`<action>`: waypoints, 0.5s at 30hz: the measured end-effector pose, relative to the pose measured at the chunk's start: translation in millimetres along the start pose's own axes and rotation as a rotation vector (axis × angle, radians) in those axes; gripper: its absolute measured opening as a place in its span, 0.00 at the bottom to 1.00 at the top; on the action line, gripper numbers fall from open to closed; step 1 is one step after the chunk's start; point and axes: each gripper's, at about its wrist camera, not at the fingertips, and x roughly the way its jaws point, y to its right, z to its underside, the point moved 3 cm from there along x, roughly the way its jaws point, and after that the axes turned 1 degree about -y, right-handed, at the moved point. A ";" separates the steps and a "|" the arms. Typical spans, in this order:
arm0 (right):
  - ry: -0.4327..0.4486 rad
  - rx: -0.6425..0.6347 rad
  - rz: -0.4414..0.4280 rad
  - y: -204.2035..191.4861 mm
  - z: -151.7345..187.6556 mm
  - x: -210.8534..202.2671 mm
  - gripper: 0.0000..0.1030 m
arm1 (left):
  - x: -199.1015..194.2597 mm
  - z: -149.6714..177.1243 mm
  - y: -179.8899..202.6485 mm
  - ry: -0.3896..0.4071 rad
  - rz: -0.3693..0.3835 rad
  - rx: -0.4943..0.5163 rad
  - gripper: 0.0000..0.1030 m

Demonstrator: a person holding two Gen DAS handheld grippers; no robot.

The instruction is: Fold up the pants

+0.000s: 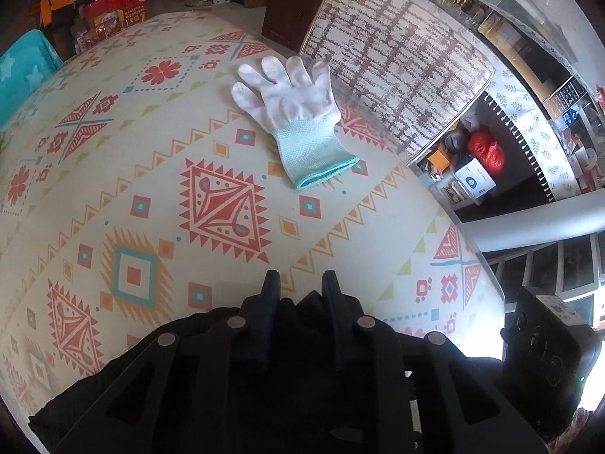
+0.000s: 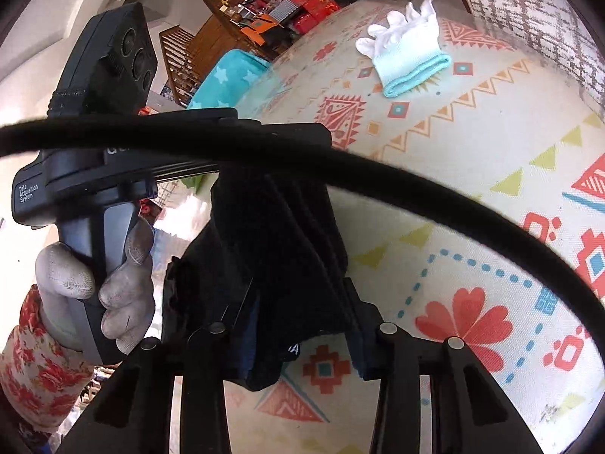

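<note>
The black pants (image 1: 302,314) are bunched between the fingers of my left gripper (image 1: 300,283), which is shut on them just above the patterned table (image 1: 132,196). In the right wrist view the pants (image 2: 272,234) hang in folds from the left gripper (image 2: 264,140) down to my right gripper (image 2: 302,302), which is shut on their lower part. A gloved hand (image 2: 113,287) holds the left gripper's handle.
A white glove with a teal cuff (image 1: 298,113) lies on the table farther ahead; it also shows in the right wrist view (image 2: 406,49). A black cable (image 2: 416,189) crosses the right view. A patterned chair back (image 1: 397,60) stands beyond the table's edge. A teal cushion (image 1: 22,72) is at left.
</note>
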 end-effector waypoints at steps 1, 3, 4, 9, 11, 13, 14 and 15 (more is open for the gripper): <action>0.005 -0.002 -0.006 -2.4 -1.9 -2.7 0.40 | -6.0 0.6 -0.9 0.013 0.013 -0.008 0.21; 0.014 -0.008 -0.008 -11.7 -4.0 -5.9 0.39 | -20.2 3.2 -4.6 0.039 0.048 -0.029 0.21; 0.018 -0.012 -0.008 -20.3 2.6 -9.2 0.39 | -27.1 4.6 -6.6 0.050 0.063 -0.036 0.21; 0.041 -0.061 0.010 -60.9 10.1 -12.4 0.38 | -65.9 21.8 -27.4 0.125 0.152 -0.077 0.21; 0.044 -0.077 0.015 -75.8 9.5 -6.8 0.38 | -80.1 30.6 -39.9 0.151 0.182 -0.100 0.21; 0.040 -0.104 0.020 -98.2 13.7 -0.9 0.38 | -97.2 43.9 -58.4 0.179 0.215 -0.136 0.21; 0.037 -0.120 0.025 -108.2 15.6 2.0 0.38 | -104.4 50.8 -68.8 0.191 0.229 -0.155 0.21; 0.034 -0.143 0.028 -122.7 18.3 7.2 0.38 | -110.1 56.4 -77.7 0.200 0.239 -0.172 0.21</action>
